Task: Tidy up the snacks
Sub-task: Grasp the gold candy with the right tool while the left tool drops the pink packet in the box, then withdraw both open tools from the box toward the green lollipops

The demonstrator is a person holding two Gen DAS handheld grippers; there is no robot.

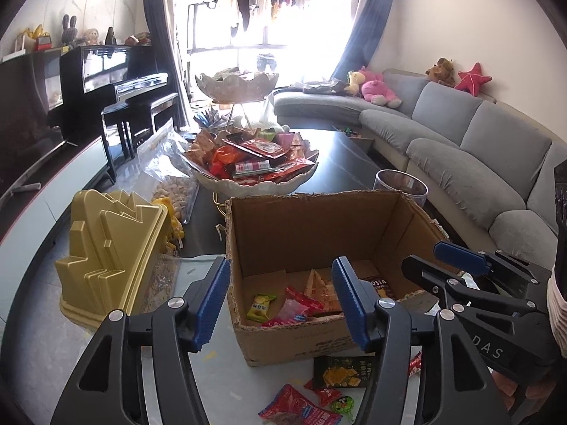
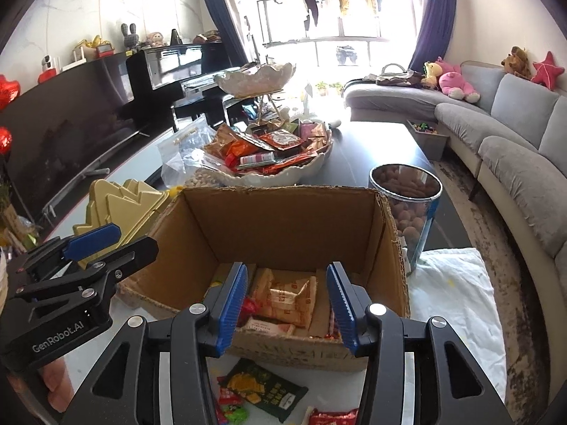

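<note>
Both tools, left tool (image 1: 281,304) & right tool (image 2: 287,304), are wide w/ nothing held, over the box (image 2: 283,226). Loose snacks (image 2: 264,389) lie on the counter (image 2: 457,283), below & nearer than the box.

Your view takes in a bright living room.
Ahead of you, a big window (image 1: 262,17) glares white between blue curtains (image 1: 368,24). A grey sofa (image 1: 478,141) curves along your right wall; a black piano (image 1: 106,78) and a dark television (image 2: 67,124) line the left.
</note>
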